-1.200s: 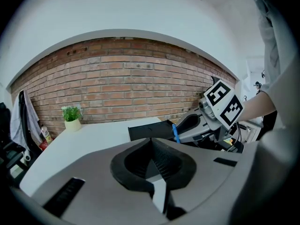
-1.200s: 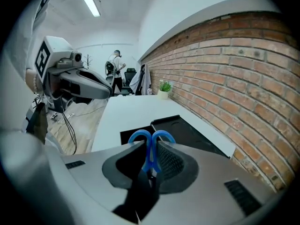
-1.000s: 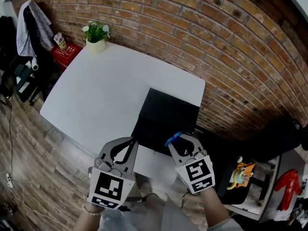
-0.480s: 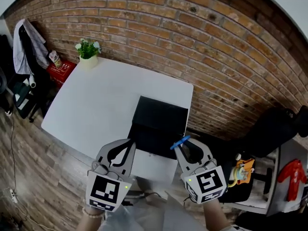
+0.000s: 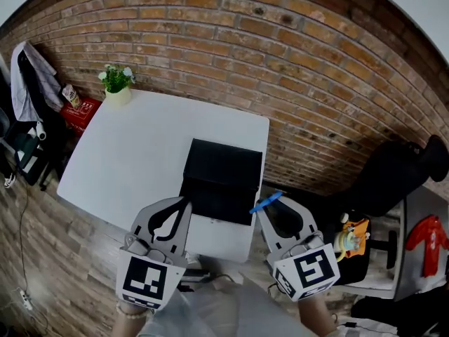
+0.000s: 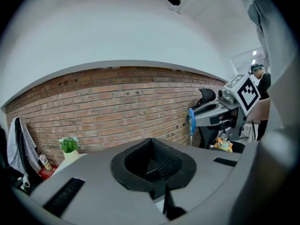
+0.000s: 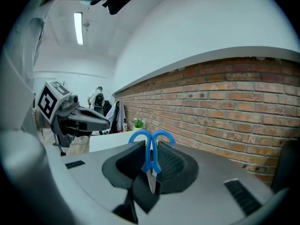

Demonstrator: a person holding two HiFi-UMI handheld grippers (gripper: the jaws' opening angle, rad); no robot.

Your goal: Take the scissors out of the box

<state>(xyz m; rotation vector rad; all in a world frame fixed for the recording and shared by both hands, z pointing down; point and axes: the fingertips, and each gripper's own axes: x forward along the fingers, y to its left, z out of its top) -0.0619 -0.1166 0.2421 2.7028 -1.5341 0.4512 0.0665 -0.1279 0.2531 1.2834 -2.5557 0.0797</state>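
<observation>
The white desk [image 5: 133, 146] carries 1 black box [image 5: 223, 181] at its near right corner; the interior is dark and the contents cannot be made out. The left claw [image 5: 186, 202] is clenched on nothing. The right claw [image 5: 272, 206] grips the blue-handled scissors [image 5: 264, 203], outside the box, beside its right edge.
</observation>
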